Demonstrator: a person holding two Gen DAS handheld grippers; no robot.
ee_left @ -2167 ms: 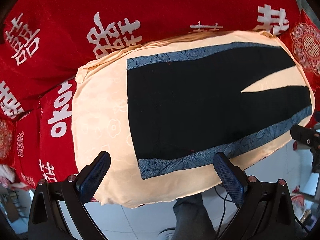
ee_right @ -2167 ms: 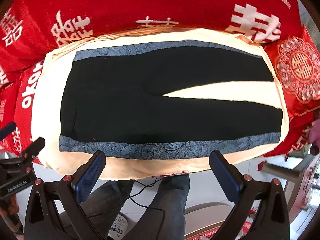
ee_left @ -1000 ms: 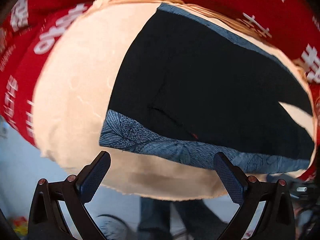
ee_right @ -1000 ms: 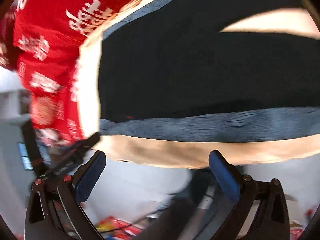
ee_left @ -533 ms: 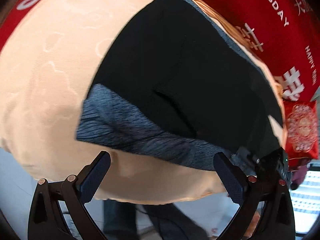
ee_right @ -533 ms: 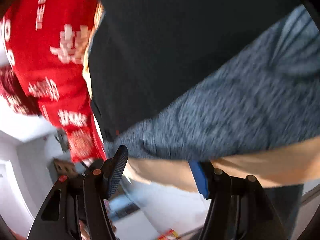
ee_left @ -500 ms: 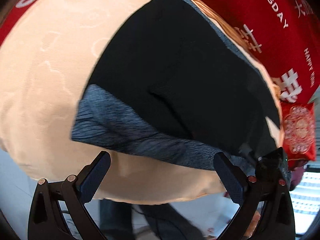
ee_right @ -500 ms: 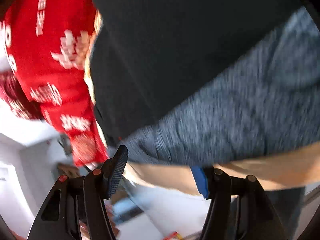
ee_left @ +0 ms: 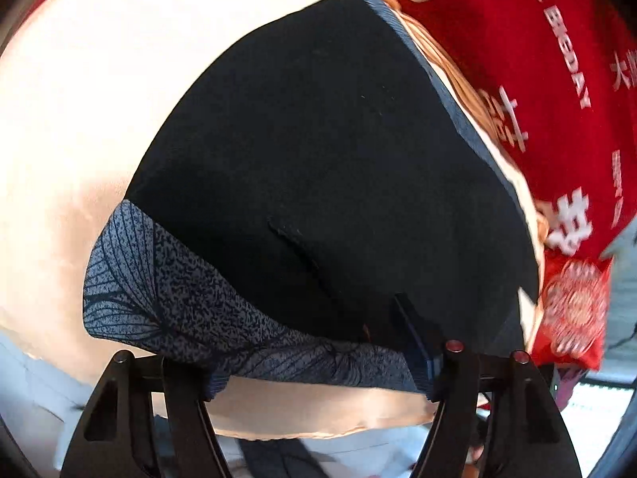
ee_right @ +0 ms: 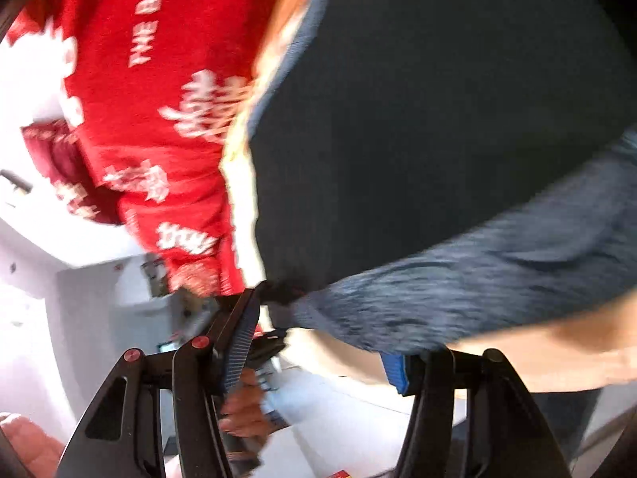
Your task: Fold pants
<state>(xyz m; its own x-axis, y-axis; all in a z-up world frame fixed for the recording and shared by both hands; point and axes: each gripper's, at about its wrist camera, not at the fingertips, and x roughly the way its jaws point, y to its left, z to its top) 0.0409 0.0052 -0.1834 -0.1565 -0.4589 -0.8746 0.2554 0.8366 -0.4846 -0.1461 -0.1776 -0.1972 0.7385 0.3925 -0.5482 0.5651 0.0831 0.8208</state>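
Note:
Black pants [ee_left: 326, 151] with a blue-grey leaf-patterned side stripe [ee_left: 167, 302] lie flat on a cream-covered surface [ee_left: 71, 119]. My left gripper [ee_left: 318, 374] sits at the near edge of the waist end, with the stripe between its half-closed fingers; the left finger is under the cloth. My right gripper [ee_right: 322, 342] is at the near edge further along, its fingers partly closed around the stripe [ee_right: 458, 290] of the pants [ee_right: 418, 119]. The right view is blurred by motion.
Red fabric with white lettering [ee_left: 537, 40] surrounds the cream surface, and shows in the right wrist view [ee_right: 151, 119]. A red cushion [ee_left: 573, 310] lies at the far end. White floor [ee_right: 79, 298] and the person's hand [ee_right: 243, 410] are below.
Both grippers came down from above the pants to the near edge. Their fingers narrowed from wide open to around the patterned stripe.

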